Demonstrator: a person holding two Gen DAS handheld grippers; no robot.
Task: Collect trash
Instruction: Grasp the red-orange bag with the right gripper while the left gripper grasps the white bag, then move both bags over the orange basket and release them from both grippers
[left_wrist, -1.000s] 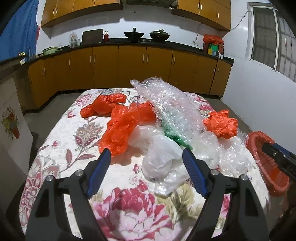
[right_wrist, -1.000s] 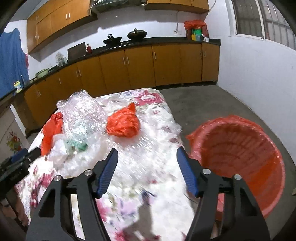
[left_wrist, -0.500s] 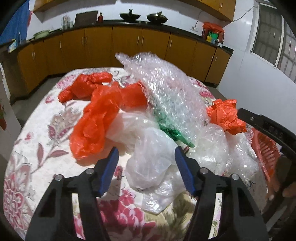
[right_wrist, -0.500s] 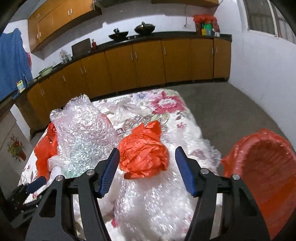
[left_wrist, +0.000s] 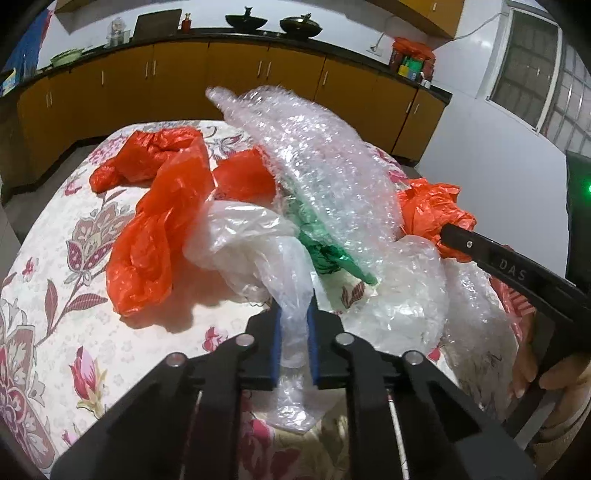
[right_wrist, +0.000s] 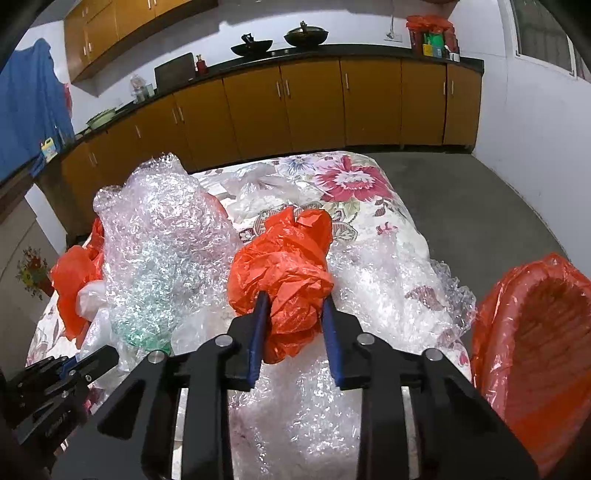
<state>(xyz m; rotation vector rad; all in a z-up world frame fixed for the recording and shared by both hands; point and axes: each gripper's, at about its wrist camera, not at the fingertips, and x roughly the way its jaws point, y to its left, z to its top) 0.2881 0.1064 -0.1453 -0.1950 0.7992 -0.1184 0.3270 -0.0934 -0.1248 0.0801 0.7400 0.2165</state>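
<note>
A pile of plastic trash lies on a table with a floral cloth (left_wrist: 55, 295). My left gripper (left_wrist: 294, 325) is shut on a clear plastic bag (left_wrist: 258, 240) at the near side of the pile. My right gripper (right_wrist: 293, 321) is shut on a crumpled orange bag (right_wrist: 284, 266), which also shows in the left wrist view (left_wrist: 432, 210). A big heap of bubble wrap (left_wrist: 317, 147) rises in the middle, over a green bag (left_wrist: 325, 251). More orange bags (left_wrist: 159, 218) lie to its left. An orange-lined trash bin (right_wrist: 539, 339) stands right of the table.
Bubble wrap (right_wrist: 388, 280) also covers the table's right edge beside the bin. Brown kitchen cabinets (right_wrist: 314, 107) with a dark counter run along the back wall. Bare concrete floor (right_wrist: 491, 206) lies between the table and the white wall.
Both grippers moved forward into the pile and closed: the left on the clear bag, the right on the crumpled orange bag. Both were open half a second ago.
</note>
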